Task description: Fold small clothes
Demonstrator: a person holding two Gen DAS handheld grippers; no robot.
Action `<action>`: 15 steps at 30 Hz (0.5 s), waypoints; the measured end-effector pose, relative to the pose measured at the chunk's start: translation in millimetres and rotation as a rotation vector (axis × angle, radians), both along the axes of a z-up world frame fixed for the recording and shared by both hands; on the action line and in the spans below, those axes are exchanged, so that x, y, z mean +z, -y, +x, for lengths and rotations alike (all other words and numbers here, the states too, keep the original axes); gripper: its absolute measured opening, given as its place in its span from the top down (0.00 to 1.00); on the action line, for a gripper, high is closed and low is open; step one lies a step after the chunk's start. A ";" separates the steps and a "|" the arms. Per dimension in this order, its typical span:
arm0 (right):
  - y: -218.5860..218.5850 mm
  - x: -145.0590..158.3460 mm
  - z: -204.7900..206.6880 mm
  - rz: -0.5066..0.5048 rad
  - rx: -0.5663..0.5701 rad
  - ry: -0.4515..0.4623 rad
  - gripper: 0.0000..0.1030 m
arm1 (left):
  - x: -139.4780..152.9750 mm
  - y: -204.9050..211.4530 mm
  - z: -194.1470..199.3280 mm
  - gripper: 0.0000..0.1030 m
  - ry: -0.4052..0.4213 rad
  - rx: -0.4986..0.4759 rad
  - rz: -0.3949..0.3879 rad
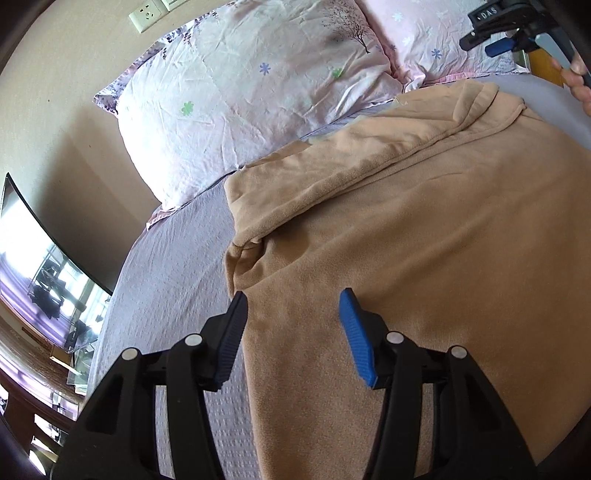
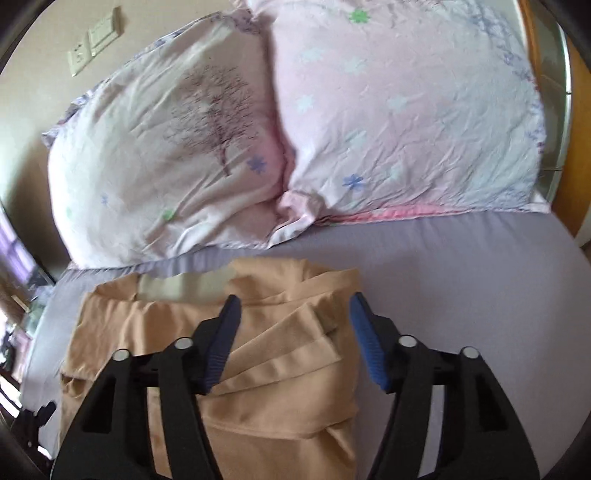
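Left wrist view, L to R. TV (image 1: 44, 266) on stand at far left, wall socket (image 1: 146, 14) above. Bed sheet (image 1: 177, 266), lavender, runs under everything. Left pillow (image 1: 240, 107) at head of bed, second pillow (image 1: 436, 37) beside it, touching. Tan garment (image 1: 424, 240) lies on sheet, just below pillows; fleece-like, partly folded, one flap laid over w/ seam running diagonally. Left gripper (image 1: 293, 299) sits low over garment's near-left edge, jaws wide, nothing between them; left finger over sheet/garment border, right finger over cloth. Contact w/ cloth: cannot tell. Right gripper (image 1: 491, 33) shows at top right corner, held well clear of garment.

Right wrist view, L to R. Same garment (image 2: 277, 406) seen from other side, several layered pleats bunched at its right part, pale inner band visible at far edge. Right gripper (image 2: 293, 299) above it, jaws wide, empty.

Assessment: fold partly made, neither tool gripping. Step in hand appears to be re-positioning for next grasp. Next move likely calls for left gripper to drop onto near-left edge, pinch all layers at once, right gripper to take matching edge, then lift together and lay across evenly. Bunched pleats prob. need smoothing first.
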State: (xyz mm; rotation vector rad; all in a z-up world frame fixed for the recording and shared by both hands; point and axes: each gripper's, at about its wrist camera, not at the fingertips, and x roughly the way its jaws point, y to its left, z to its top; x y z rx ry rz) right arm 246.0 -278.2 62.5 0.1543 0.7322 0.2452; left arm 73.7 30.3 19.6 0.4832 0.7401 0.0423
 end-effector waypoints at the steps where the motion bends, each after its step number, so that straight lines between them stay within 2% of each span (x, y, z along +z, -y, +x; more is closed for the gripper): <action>1: -14.0 -0.8 -2.4 -0.012 0.039 0.004 0.50 | 0.3 0.1 0.4 0.50 0.001 0.001 0.000; 6: -80.4 -10.8 3.2 -0.135 0.214 -0.015 0.49 | -0.3 0.6 -0.3 0.50 0.005 0.013 -0.003; 7: -91.5 -12.6 6.2 -0.174 0.228 -0.028 0.48 | -0.3 0.6 -0.3 0.50 0.005 0.015 -0.006; 8: -102.4 -18.4 9.4 -0.259 0.230 -0.048 0.48 | -0.5 1.0 -0.1 0.50 0.004 0.016 -0.008; 9: -106.5 -22.7 8.8 -0.315 0.217 -0.058 0.47 | -0.3 0.8 0.2 0.50 0.004 0.017 -0.011; 11: -100.3 -35.1 7.6 -0.458 0.116 -0.132 0.45 | -0.2 0.4 0.5 0.50 0.003 0.018 -0.020; 13: -72.8 -40.8 -4.4 -0.439 0.051 -0.203 0.35 | 0.4 -1.2 0.5 0.50 0.001 0.019 -0.037; 15: -40.8 -44.9 -22.5 -0.397 -0.011 -0.250 0.30 | 0.9 -4.0 1.1 0.49 0.000 0.023 -0.068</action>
